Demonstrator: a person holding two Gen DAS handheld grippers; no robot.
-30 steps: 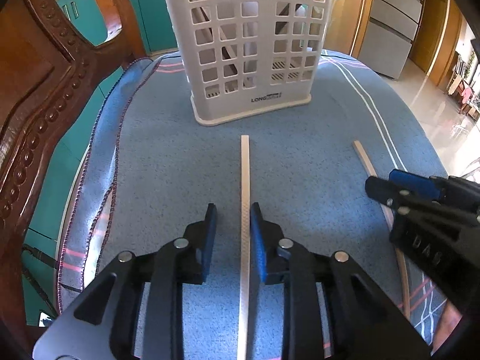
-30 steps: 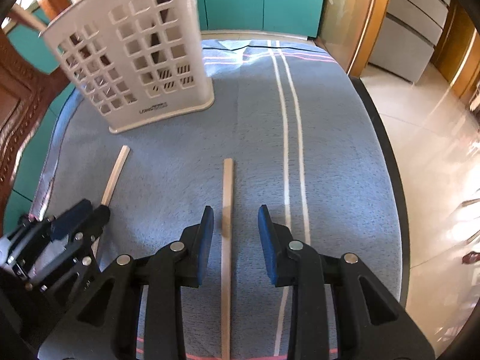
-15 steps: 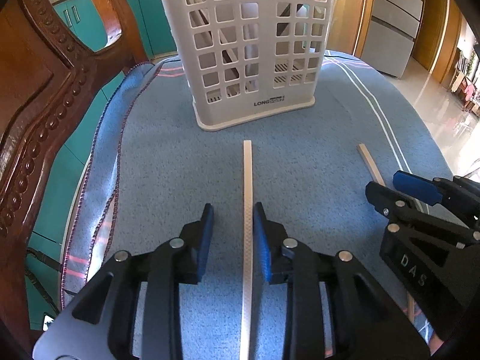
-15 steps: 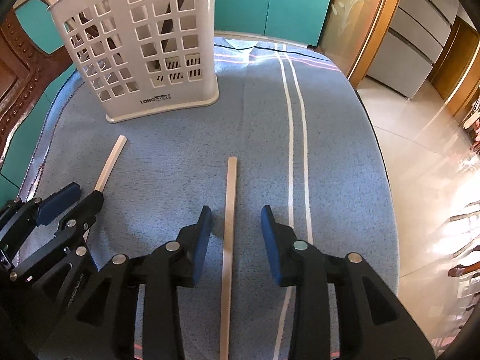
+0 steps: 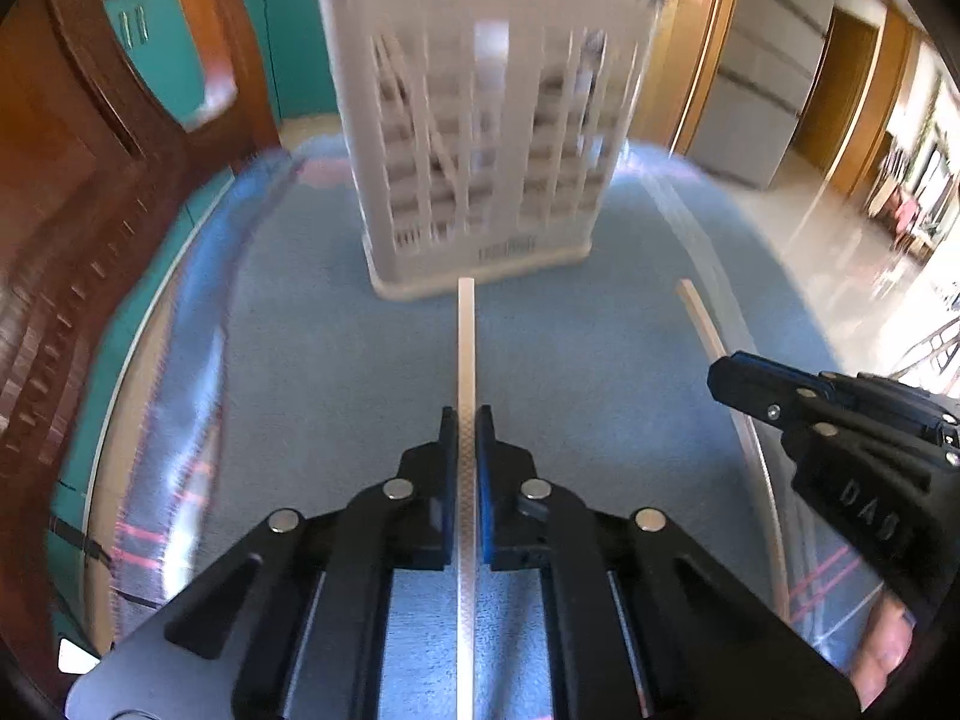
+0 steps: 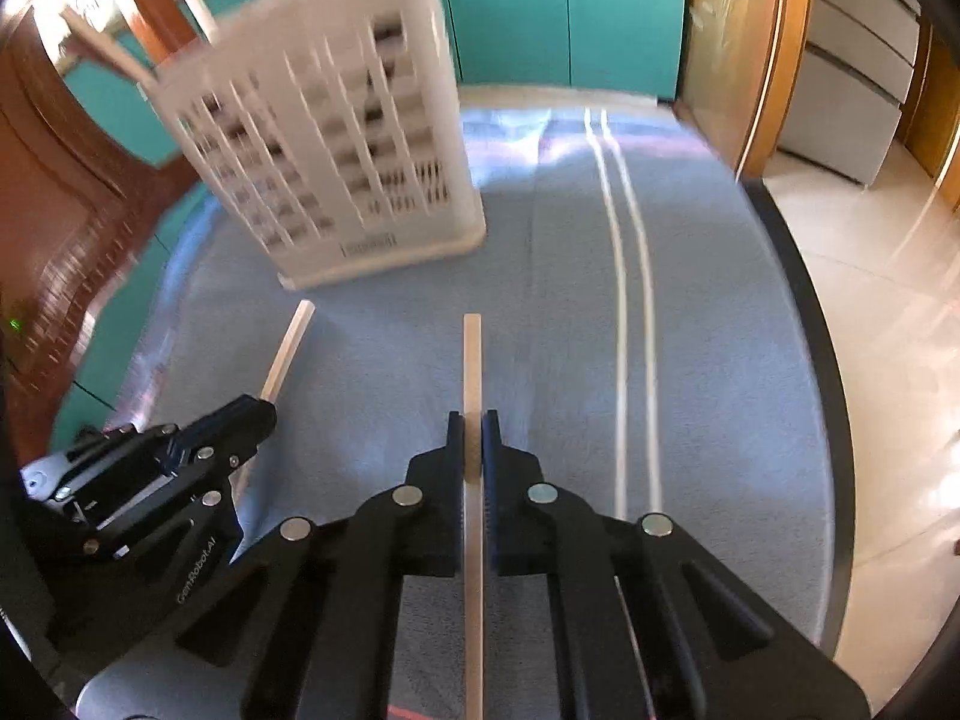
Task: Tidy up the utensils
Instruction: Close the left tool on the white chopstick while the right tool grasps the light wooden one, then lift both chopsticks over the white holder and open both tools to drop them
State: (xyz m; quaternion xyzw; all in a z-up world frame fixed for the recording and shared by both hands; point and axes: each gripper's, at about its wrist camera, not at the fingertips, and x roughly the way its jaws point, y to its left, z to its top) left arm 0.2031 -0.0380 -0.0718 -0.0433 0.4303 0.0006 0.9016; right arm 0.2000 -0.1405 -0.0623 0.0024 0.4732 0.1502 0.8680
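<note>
left wrist view shows my left gripper (image 5: 466, 420) clamped on a white chopstick (image 5: 465, 348), its far tip almost at the foot of the white slotted basket (image 5: 480, 138). right wrist view shows my right gripper (image 6: 472, 426) pinched on a wooden chopstick (image 6: 472, 360), which runs straight ahead, its tip well short of the basket (image 6: 336, 150). i cannot tell if either stick has left the cloth yet. both views are blurred, so i judge the pick is in hand and the carry comes next. the next move calls for tipping each stick upright and dropping it through the basket's open top, where other sticks already stand, without knocking the light basket over. underneath is a blue tablecloth (image 6: 720, 360) with two pale stripes, on a rounded table. a carved wooden chair (image 5: 72, 240) stands at my left, teal cabinets (image 6: 564, 12) behind, glossy floor tiles (image 6: 888, 300) to the right.
</note>
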